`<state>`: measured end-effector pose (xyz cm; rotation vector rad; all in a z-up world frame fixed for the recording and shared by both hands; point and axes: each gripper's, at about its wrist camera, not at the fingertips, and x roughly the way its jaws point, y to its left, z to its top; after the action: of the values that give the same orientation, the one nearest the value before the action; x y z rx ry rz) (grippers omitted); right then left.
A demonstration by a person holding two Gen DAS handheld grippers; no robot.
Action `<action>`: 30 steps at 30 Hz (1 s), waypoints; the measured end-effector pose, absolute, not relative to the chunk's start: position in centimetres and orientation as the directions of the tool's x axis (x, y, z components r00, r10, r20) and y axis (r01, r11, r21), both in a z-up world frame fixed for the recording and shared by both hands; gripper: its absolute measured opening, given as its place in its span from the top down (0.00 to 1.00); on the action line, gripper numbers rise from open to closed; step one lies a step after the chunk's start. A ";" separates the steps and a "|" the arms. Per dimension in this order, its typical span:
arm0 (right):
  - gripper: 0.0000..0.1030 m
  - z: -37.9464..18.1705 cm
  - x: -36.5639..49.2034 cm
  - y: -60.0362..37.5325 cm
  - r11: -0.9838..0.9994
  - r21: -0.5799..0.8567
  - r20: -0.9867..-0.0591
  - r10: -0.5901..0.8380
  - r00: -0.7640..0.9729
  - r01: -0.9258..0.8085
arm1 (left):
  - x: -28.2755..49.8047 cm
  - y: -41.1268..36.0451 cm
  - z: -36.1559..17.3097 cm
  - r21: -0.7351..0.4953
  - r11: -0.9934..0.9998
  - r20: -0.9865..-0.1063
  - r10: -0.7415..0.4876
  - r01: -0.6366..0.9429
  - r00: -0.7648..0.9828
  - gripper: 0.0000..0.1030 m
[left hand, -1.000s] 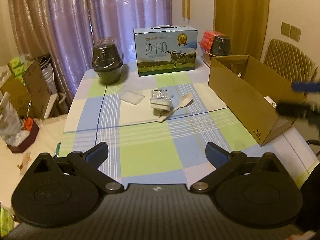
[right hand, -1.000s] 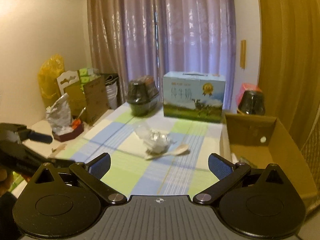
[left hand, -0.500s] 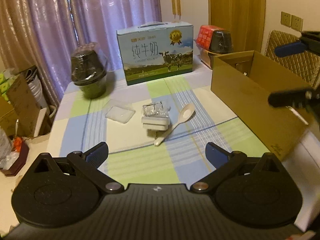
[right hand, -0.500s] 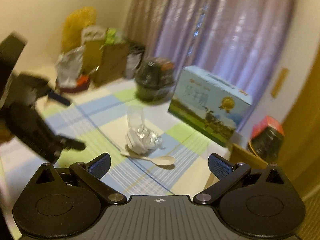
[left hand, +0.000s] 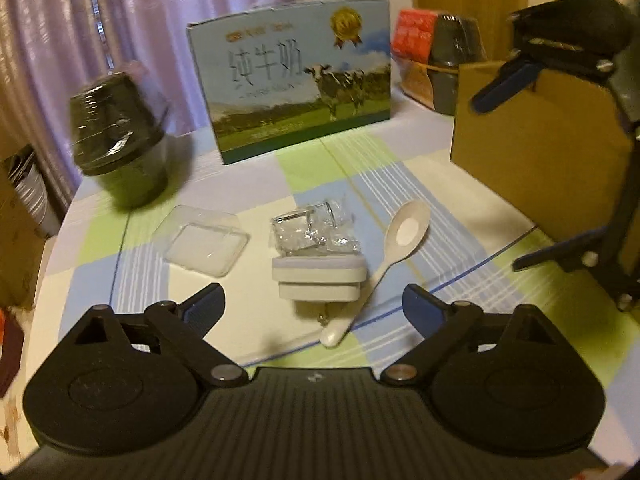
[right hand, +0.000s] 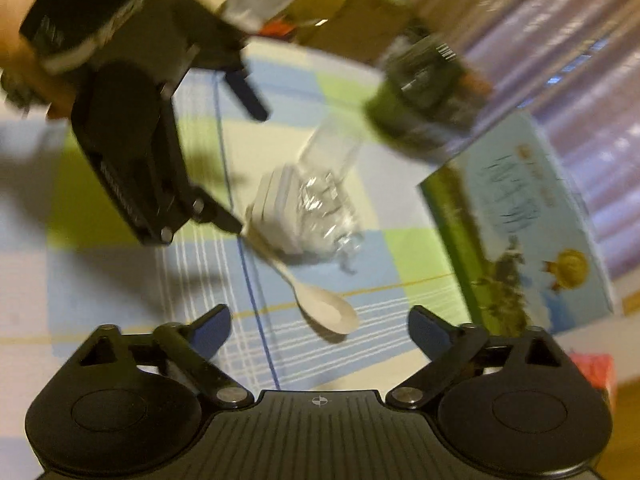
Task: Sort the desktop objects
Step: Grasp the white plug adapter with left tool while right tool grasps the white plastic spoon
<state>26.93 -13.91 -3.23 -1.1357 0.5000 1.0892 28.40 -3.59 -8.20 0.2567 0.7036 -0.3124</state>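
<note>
Hovering left claw (left hand: 312,304) spread above spoon (left hand: 384,256), right claw (right hand: 320,326) tilted, open

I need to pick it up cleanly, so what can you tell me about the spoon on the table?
The spoon is cream-white, smooth, plastic or ceramic by its look, and lies flat on the checked tablecloth, bowl up and empty. Its handle runs toward the left tool, its bowl toward the brown cardboard box. It lies close beside the white block, on the box's side; contact cannot be judged. Neither tool holds it.
</note>
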 end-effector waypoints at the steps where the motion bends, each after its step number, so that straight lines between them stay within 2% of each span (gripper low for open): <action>1: 0.15 -3.9 27.6 -13.6 -0.006 -0.463 -0.806 0.419 0.418 -0.886 | 28.8 -3.7 -8.5 0.127 0.918 -0.665 -0.203 0.377 0.719 0.11; 5: 0.20 -5.4 29.4 -12.7 -0.074 -0.444 -0.837 0.390 0.384 -0.893 | 30.3 -4.0 -9.5 0.142 0.897 -0.669 -0.225 0.419 0.708 0.12; 7: 0.22 -6.1 30.2 -12.0 -0.106 -0.434 -0.850 0.378 0.367 -0.895 | 31.0 -3.9 -9.9 0.130 0.897 -0.679 -0.230 0.423 0.697 0.17; 12: 0.28 -7.4 31.4 -10.1 -0.158 -0.414 -0.872 0.353 0.341 -0.896 | 32.2 -3.6 -10.6 0.086 0.909 -0.701 -0.235 0.408 0.673 0.41; 17: 0.30 -8.1 33.1 -8.2 -0.187 -0.365 -0.906 0.295 0.302 -0.912 | 31.9 -2.8 -10.9 0.081 0.906 -0.696 -0.248 0.416 0.674 0.42; 21: 0.33 -8.3 35.1 -7.7 -0.125 -0.299 -0.931 0.256 0.260 -0.946 | 31.5 -1.9 -10.9 0.080 0.906 -0.699 -0.246 0.416 0.671 0.42; 22: 0.35 -8.2 35.5 -7.7 -0.099 -0.270 -0.939 0.246 0.240 -0.958 | 31.3 -1.7 -10.9 0.078 0.906 -0.699 -0.247 0.415 0.671 0.42; 25: 0.63 -8.0 35.9 -7.6 -0.059 -0.201 -0.956 0.229 0.182 -0.978 | 30.8 -1.4 -10.9 0.079 0.901 -0.702 -0.254 0.427 0.665 0.42; 30: 0.70 -8.3 33.8 -7.5 -0.070 -0.195 -0.971 0.155 0.182 -0.978 | 29.8 -1.5 -11.0 0.076 0.896 -0.716 -0.257 0.438 0.649 0.42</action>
<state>33.83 -7.51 -8.27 -1.2442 0.9192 1.1948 29.81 -1.50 -10.99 0.2517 0.7689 -0.3994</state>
